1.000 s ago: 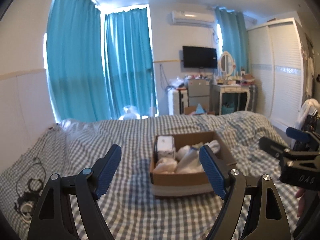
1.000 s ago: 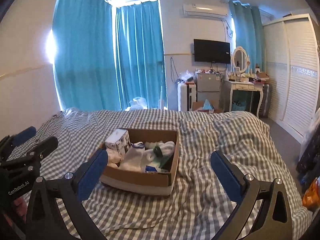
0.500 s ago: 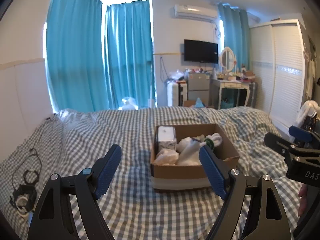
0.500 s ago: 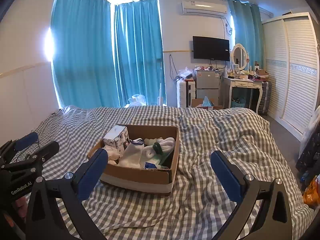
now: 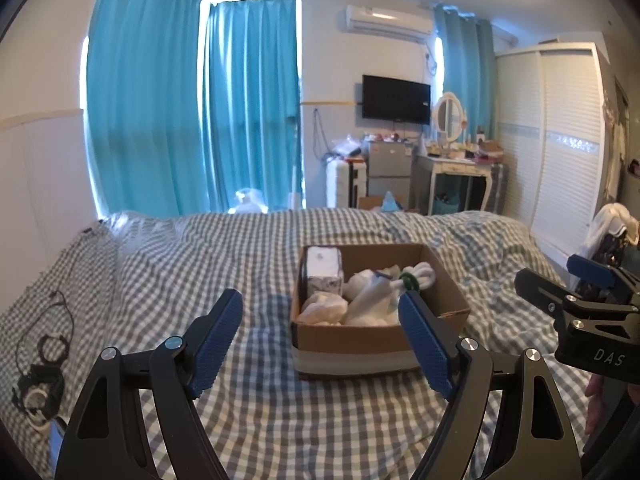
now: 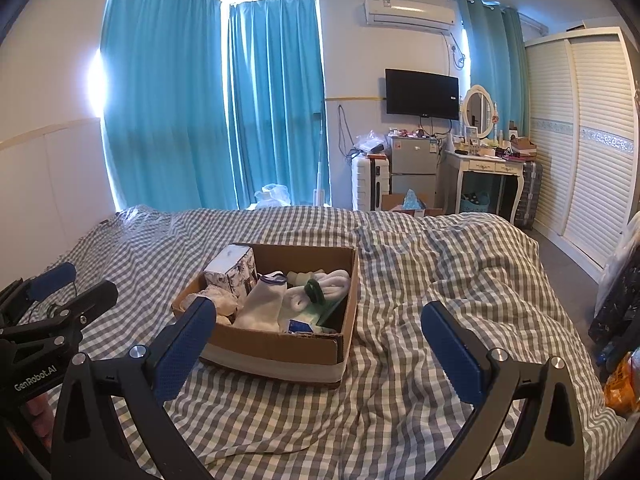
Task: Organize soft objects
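Observation:
An open cardboard box (image 5: 360,340) (image 6: 280,350) sits on the checked bed cover. It holds several white socks (image 5: 370,306) (image 6: 264,304), a white rolled pair with a green band (image 6: 320,284) and a small patterned carton (image 5: 324,270) (image 6: 232,270) standing at its far left corner. My left gripper (image 5: 322,338) is open and empty, above the bed just short of the box. My right gripper (image 6: 316,334) is open and empty, short of the box's near right side. Each gripper shows at the edge of the other's view.
The grey checked bed cover (image 6: 440,280) is rumpled to the right of the box. Black cables and earphones (image 5: 44,356) lie on the bed at the far left. Beyond the bed stand teal curtains, a small fridge (image 6: 412,172), a dressing table and a white wardrobe (image 6: 580,140).
Both grippers have risen and tilted down a little, so the box's contents show more fully. Both stay open and empty.

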`<state>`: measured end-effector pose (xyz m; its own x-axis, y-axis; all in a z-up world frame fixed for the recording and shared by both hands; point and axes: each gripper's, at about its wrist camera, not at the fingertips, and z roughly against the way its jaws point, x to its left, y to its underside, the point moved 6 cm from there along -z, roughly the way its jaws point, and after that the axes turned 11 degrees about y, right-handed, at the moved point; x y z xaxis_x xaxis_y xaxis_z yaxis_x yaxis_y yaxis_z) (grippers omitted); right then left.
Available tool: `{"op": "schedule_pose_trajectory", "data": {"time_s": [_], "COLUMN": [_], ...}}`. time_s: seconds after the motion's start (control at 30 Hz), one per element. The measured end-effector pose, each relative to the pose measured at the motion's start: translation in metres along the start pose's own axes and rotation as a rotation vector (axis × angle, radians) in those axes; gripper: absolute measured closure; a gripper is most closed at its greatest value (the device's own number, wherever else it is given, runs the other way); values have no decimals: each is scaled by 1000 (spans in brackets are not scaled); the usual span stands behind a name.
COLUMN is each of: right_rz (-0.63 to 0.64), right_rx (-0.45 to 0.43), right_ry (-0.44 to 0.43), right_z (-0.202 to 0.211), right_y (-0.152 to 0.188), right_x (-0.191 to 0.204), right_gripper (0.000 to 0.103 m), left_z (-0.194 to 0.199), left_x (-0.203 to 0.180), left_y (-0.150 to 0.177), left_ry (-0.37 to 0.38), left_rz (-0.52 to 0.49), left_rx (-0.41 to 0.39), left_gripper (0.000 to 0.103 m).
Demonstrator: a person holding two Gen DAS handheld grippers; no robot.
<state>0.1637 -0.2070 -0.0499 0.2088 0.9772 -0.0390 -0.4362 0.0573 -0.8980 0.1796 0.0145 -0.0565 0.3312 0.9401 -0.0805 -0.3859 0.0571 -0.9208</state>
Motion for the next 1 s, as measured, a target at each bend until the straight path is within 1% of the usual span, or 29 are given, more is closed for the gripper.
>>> {"op": "schedule_pose_trajectory", "data": {"time_s": [0.23,0.33,0.67,1.0], "right_rz": [4,4,1,4], "right_rx": [4,6,11,11], "right_ry": [4,9,13,16], "right_z": [-2,-2,-4,-4], "right_y": [1,2,4,5], "right_x": [0,0,0,1], "right_gripper": [0,0,0,0], "left_z": [0,1,2,3], "left_x": [1,2,0,1], "left_y": [1,2,2,1], "left_ry": [-5,-2,0,5], "left_rz": [7,19,2,5], "left_rx": [11,4,2,0], "left_gripper": [21,21,21,21]}}
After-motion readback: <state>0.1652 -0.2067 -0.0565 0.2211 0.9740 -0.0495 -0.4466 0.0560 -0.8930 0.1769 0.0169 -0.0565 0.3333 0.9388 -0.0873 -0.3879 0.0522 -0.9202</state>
